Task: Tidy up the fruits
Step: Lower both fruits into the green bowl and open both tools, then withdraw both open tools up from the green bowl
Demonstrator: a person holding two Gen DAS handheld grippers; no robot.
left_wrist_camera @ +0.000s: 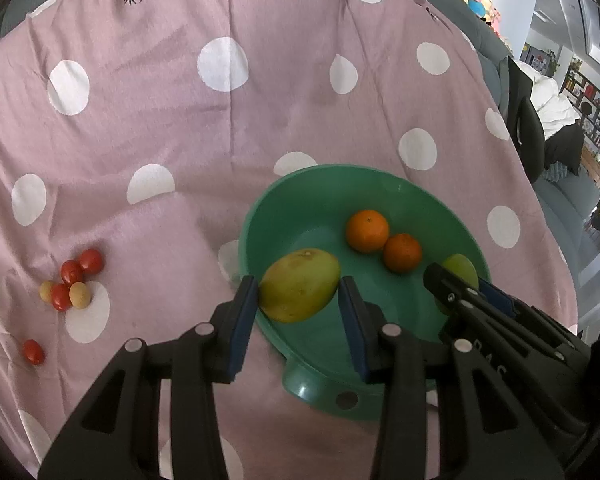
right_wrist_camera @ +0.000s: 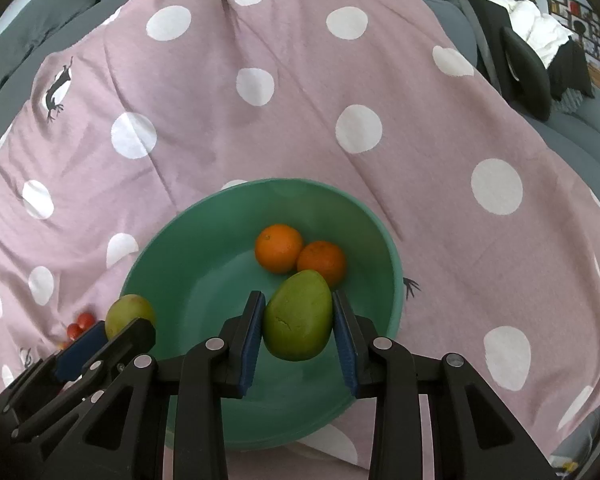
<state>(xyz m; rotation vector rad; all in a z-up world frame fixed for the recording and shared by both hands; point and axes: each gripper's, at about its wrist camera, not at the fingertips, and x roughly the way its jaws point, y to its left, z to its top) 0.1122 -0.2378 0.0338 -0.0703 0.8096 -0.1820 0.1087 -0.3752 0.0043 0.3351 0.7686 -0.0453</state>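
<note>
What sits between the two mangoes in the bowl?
Bare green bowl floor only. In the right wrist view nothing lies between the yellowish mango and the green mango; both oranges sit farther back.

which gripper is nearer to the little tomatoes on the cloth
Left. The left gripper holds a mango over the bowl's near-left rim, nearest the tomatoes. The right gripper holds its mango further right.
</note>
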